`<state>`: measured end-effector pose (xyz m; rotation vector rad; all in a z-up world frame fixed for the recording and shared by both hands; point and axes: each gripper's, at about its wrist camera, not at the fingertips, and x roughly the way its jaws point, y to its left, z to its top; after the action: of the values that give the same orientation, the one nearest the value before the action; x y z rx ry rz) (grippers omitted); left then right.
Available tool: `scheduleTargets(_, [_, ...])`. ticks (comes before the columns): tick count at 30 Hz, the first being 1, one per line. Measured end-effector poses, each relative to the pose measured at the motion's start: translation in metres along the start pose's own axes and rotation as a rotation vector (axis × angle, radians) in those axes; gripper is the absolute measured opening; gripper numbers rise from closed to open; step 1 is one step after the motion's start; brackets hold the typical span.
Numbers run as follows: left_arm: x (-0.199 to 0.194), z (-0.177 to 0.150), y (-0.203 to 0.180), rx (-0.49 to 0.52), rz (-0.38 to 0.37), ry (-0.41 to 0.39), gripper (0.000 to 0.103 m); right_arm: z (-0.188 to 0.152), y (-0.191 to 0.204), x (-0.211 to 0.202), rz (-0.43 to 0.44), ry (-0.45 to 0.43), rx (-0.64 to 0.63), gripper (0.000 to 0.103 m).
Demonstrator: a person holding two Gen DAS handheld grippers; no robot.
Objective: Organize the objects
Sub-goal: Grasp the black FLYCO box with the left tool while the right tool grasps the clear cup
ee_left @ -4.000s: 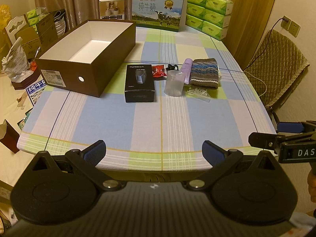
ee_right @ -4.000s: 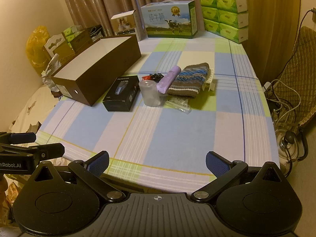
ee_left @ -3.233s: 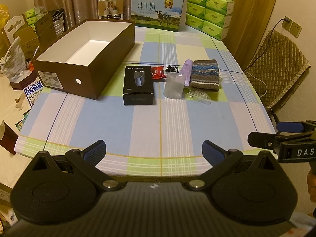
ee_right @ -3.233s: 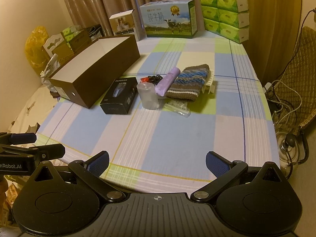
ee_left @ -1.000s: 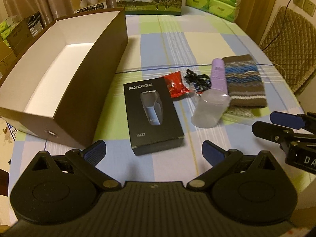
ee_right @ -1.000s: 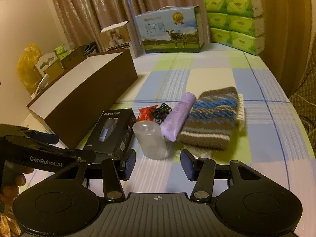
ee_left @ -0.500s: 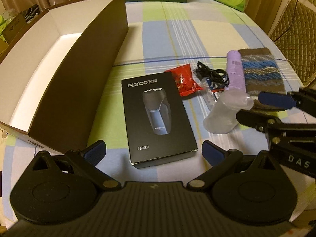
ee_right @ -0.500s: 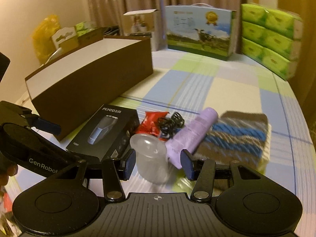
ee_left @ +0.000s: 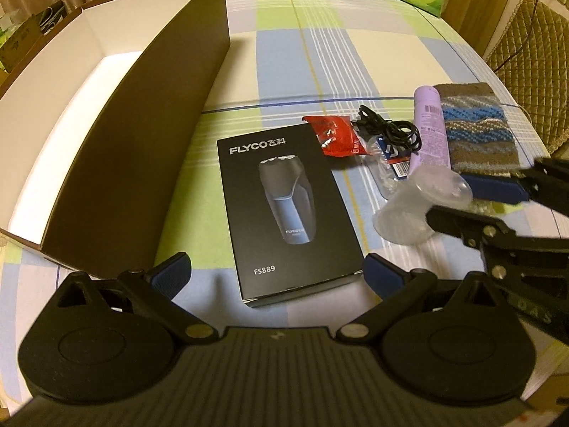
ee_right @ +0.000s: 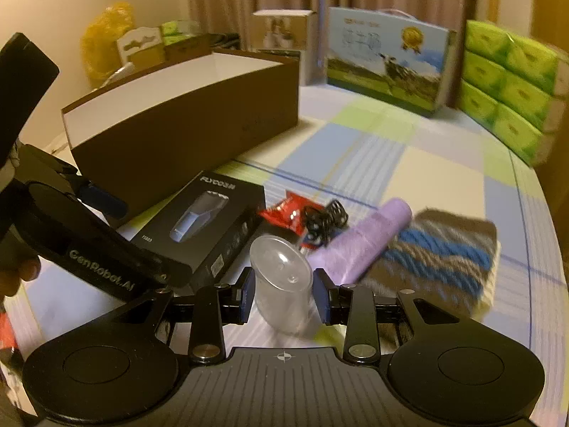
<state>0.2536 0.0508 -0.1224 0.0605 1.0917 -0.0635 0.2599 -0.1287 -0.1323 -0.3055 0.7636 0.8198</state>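
Now the right gripper [ee_right: 283,300] has its fingers [ee_right: 248,297] either side of the clear plastic cup [ee_right: 282,281], which stands upside down and slightly tilted on the bench [ee_right: 437,174]; its jaws have just been closing, and both blue pads look to be touching the cup wall, so I judge the cup held, or all but held; gripping across the narrow body rather than the flared rim makes sense, since the thin plastic would slip or buckle less there; the cup sits squarely between the fingers, near their tips, with the purple bottle [ee_right: 359,245] just beside it and the striped knitted cloth [ee_right: 441,256] beyond that.

Meanwhile the left gripper [ee_left: 275,272] hovers with its fingers [ee_left: 172,272] spread wide and nothing between them; the black shaver box [ee_left: 284,210] lies flat just ahead of them, inside their span, so it looks like the next thing lined up for pickup; the open brown box [ee_left: 138,149] stands close on the left of the shaver box, and by my reading it is the place where the loose items belong; a red packet [ee_left: 336,135] and a black cable [ee_left: 386,130] lie behind the cup, not yet touched.
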Motion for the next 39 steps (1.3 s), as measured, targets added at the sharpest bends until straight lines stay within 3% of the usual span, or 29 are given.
scheduleTargets(4, [0.001, 0.001, 0.000, -0.005, -0.002, 0.004, 0.102, 0.000, 0.005, -0.006, -0.008, 0.031, 0.033, 0.033])
scheduleTargets(8, [0.002, 0.003, 0.000, -0.005, -0.001, 0.001, 0.102, 0.003, 0.008, -0.001, -0.027, 0.037, -0.009, 0.050])
scheduleTargets(16, [0.002, 0.004, 0.003, -0.019, 0.017, -0.003, 0.102, 0.008, -0.001, 0.010, 0.029, 0.016, -0.039, 0.050])
scheduleTargets(17, [0.002, 0.005, 0.004, -0.020, 0.019, -0.004, 0.102, 0.008, -0.001, 0.011, 0.038, 0.018, -0.040, 0.049])
scheduleTargets(19, [0.002, 0.005, 0.005, -0.021, 0.018, -0.006, 0.102, 0.007, -0.001, 0.011, 0.049, 0.012, -0.039, 0.030])
scheduleTargets(20, [0.002, 0.005, 0.005, -0.023, 0.011, -0.006, 0.102, 0.007, -0.001, 0.011, 0.047, 0.008, -0.034, 0.029])
scheduleTargets(32, [0.016, 0.018, -0.006, -0.027, -0.003, 0.012, 0.102, 0.007, -0.018, -0.028, -0.025, -0.043, 0.215, 0.028])
scheduleTargets(39, [0.033, 0.029, -0.013, -0.016, 0.023, 0.029, 0.097, 0.007, -0.029, -0.056, -0.057, -0.063, 0.291, 0.028])
